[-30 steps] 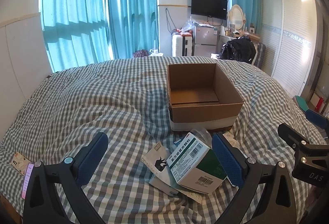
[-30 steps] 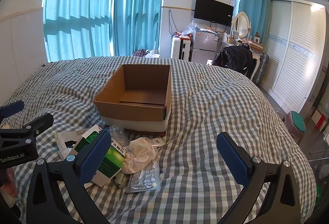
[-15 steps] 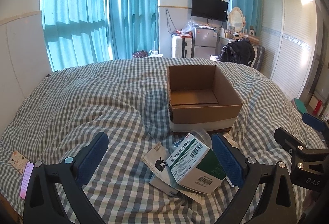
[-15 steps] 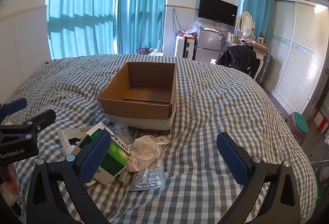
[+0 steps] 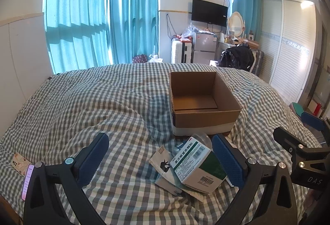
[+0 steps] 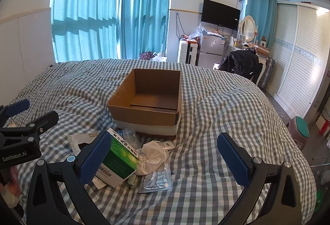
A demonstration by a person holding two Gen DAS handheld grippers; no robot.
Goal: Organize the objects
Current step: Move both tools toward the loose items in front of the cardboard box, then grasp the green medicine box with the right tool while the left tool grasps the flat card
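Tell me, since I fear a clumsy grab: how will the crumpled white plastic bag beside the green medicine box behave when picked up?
The crumpled white plastic bag looks thin and creased, so it is probably floppy and very light. It lies against the green medicine box and over the blister pack, so lifting it may drag either. Its glossy film could slip between the fingers.

- The bed cover [image 6: 216,113] is soft checked cloth with wrinkles.
- The box [image 6: 144,114] is plain brown cardboard, not shiny.
- The medicine box [image 5: 198,165] is smooth printed card.
- The pill pack [image 6: 156,180] is shiny foil.
- The curtains [image 5: 103,16] are thin cloth.
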